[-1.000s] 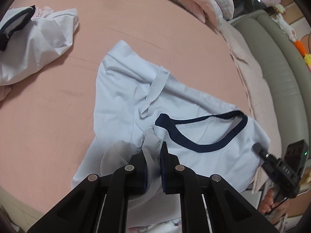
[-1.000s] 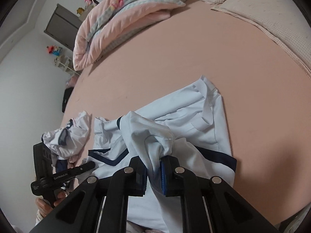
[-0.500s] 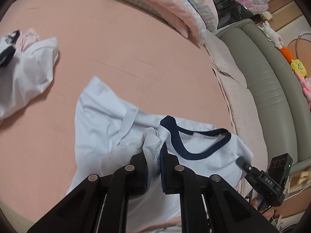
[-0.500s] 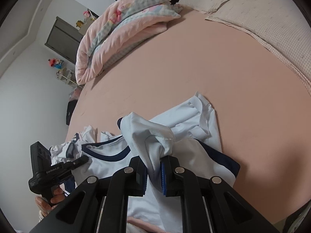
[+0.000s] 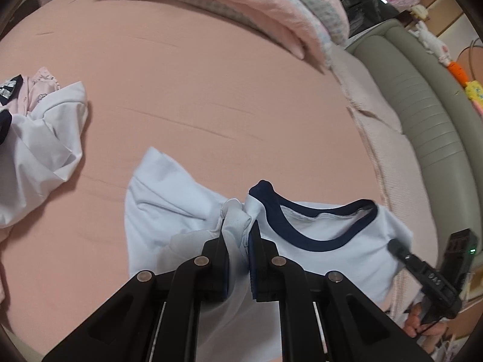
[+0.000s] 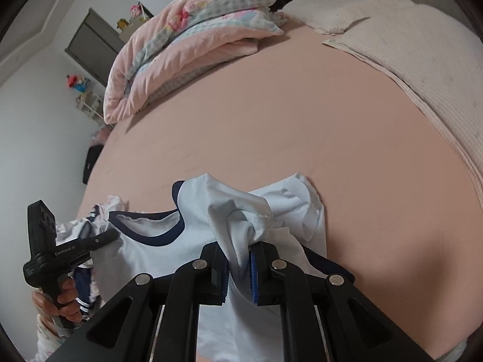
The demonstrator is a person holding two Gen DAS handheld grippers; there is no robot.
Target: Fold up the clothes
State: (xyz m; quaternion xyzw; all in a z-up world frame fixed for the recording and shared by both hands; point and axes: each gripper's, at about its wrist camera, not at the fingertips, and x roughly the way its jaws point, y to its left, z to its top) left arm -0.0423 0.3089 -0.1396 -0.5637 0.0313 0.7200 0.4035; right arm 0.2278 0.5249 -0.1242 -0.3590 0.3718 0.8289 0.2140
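A pale blue T-shirt (image 5: pixel 326 229) with a navy collar band (image 5: pixel 305 238) is held up at its near end over a bed (image 5: pixel 211 96) covered in a pink sheet, its far end lying crumpled on the sheet. The left gripper (image 5: pixel 237 235) has its fingers (image 5: pixel 215 253) closed on a bunched fold of the shirt just beside the left end of the collar; the cloth puffs out above the pads. The right gripper (image 6: pixel 238 259) likewise has its fingers (image 6: pixel 265 259) clamped on a gathered wad of the same shirt, with a stitched hem edge curling over the top of the bunch. In the left wrist view the right gripper shows at the right edge, touching the shirt's far side of the collar, with fingers of the person's hand (image 5: pixel 422 325) below it; in the right wrist view the left gripper stands at the left, its handle wrapped by a hand (image 6: pixel 63 301). The neck opening stretches between the two grips. A second heap of white and pink clothes (image 5: pixel 39 150) lies well apart on the sheet to the left. A folded pink quilt (image 6: pixel 181 48) rests at the far side of the bed, near a beige towel-like cover (image 6: pixel 416 48) and a grey-green padded headboard (image 5: pixel 428 102).
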